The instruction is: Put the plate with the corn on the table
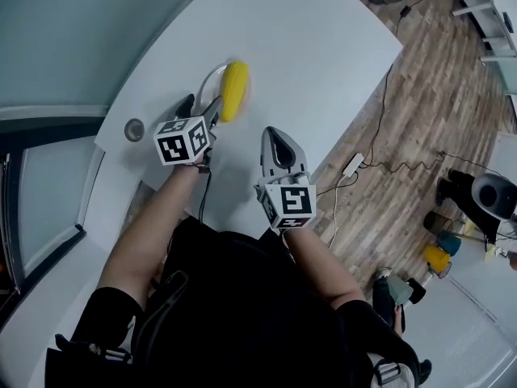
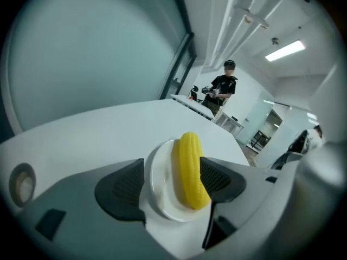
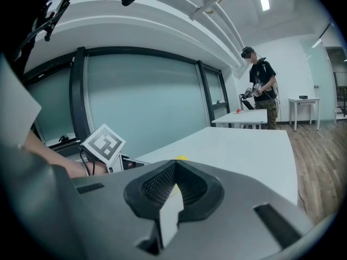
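- White surface (image 2: 108,129) carries plate (image 2: 157,188) with corn (image 2: 190,169), apparently set down
- left claw (image 2: 171,186) spread wide astride plate, not pressing; right claw (image 3: 172,191) closed, empty
- risk: crooked withdrawal lets a pad catch the rim, rolling corn off

Right claw (image 3: 173,172) jaws together above white table (image 3: 244,145)

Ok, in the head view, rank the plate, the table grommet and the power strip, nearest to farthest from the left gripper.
1. Plate, between the jaws of the left gripper.
2. Grommet, off to its left.
3. Power strip, far right on the floor.
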`<state>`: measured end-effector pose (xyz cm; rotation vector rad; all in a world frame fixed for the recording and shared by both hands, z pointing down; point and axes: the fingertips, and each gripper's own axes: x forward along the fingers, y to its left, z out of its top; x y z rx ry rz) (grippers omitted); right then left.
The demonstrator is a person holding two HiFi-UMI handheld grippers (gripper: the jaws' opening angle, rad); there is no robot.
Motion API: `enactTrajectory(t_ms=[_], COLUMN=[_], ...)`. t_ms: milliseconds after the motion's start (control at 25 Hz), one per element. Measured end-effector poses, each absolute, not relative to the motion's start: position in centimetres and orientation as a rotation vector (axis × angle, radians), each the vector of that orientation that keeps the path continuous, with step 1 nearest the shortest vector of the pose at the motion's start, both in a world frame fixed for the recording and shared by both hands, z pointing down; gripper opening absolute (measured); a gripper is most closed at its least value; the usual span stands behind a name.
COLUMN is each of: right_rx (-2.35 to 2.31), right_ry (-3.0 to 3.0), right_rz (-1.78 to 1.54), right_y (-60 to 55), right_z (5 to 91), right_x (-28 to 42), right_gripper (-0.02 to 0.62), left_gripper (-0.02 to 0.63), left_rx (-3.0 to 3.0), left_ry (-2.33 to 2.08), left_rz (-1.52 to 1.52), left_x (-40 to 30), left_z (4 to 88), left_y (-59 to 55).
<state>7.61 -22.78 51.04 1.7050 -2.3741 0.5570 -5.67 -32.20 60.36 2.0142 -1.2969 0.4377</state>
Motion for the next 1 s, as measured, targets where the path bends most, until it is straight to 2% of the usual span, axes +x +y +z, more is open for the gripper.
enactTrajectory(t_ms=[200,520,560,680,720,760,1000], right_rx=[1.626,1.484,1.465,1.432,1.429,1.425,1.429], right_ry=[-2.508,-2.688,-2.705,-2.752,-2.770,-2.785,-2.797], right_rz=[0.456,0.210,0.178,0.091,0.069,0.051,-0.044], right_y=[-22.1,-17.2,-16.3,-13.6,-12.9,-12.2,-9.5], right_z=[47.8,42.1,41.5,39.7,39.2,38.7,36.6], right_x=[6.9,6.3,6.3,6.2,6.2,6.1,6.5], right_gripper=[0.003,0.003,0.003,0.003,0.003,0.003,0.002], left_gripper=[0.314,0.313,0.284,0.138,0.051,0.003,0.003], left_rx=[2.293,2.821,2.839,2.881,2.896,2.905,2.895], left_ry=[-1.419,-1.643,-1.680,-1.837,-1.877,-1.900,-1.919], left_rz=[0.554,0.268,0.237,0.265,0.275,0.270,0.135], left_x=[-4.5,-0.1,-0.2,-0.9,-1.2,-1.4,-1.1], left_z=[54.6,41.3,40.3,37.8,37.1,36.5,34.3], left_y=[-28.2,-18.3,-17.2,-14.3,-13.5,-12.8,-10.3])
